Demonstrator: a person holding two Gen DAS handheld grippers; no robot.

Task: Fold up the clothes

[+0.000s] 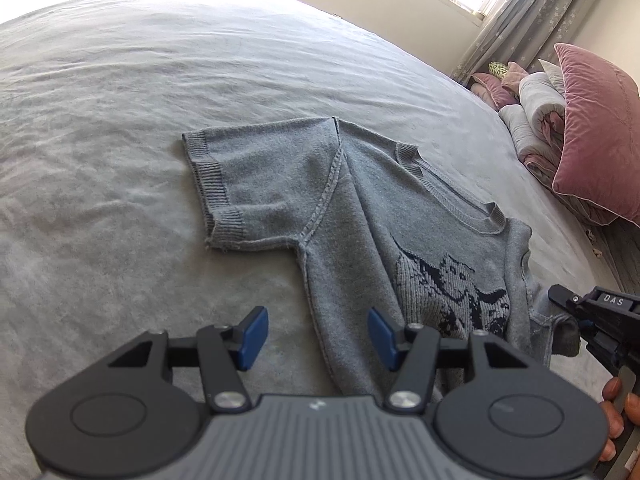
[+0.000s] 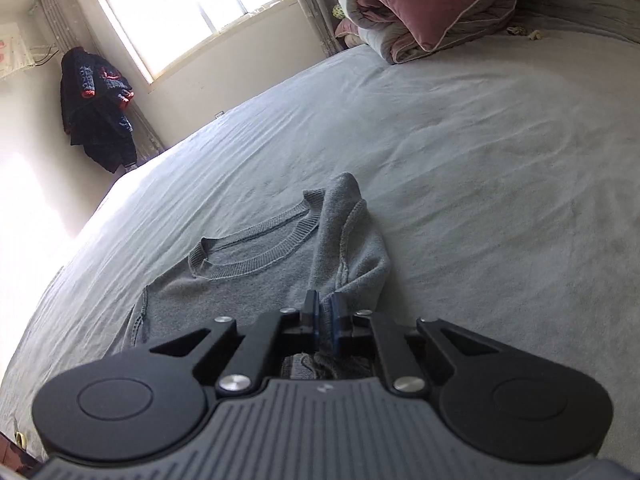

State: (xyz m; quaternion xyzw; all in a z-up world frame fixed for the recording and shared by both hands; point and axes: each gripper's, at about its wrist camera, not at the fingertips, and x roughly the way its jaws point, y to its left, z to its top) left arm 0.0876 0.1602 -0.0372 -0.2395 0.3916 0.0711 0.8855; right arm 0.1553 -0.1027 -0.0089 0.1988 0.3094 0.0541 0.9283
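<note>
Spread front-up on the wide bed with its wrinkled pale-grey sheet point(image 1: 100, 140): a grey knitted short-sleeved sweater with a dark animal motif point(image 1: 360, 208), one ribbed-cuff sleeve point(image 1: 224, 192) lying flat and stretched out to the left.

Hovering low over the sweater's left side seam, the left tongs point(image 1: 316, 338), blue pads parted and released, nothing between them. Further right, at the far edge of the left wrist view, the right tongs point(image 1: 560, 300), a person's fingers point(image 1: 616, 400) wrapped round the handle. Seen from their own camera, the right tongs point(image 2: 324, 320) clenched on a bunch of grey knit, the right sleeve point(image 2: 352, 248) raised in a hump and leaning in over the body by the ribbed neckline point(image 2: 256, 248).

Step in hand, by the look of it: first sleeve fold, right sleeve being carried inward across the chest. Next move likely calls for laying that sleeve flat over the motif, letting go, then taking the left sleeve with the idle tongs and mirroring the fold.

Plenty of bare sheet left of and beyond the sweater for sweeping or sliding. Tighter to the right: a stack of rolled quilts topped by a dusty-pink velvet cushion point(image 1: 596, 136) at the head of the bed, well apart from the sweater yet worth avoiding. Bed's far edge toward the window wall well clear of the work.
</note>
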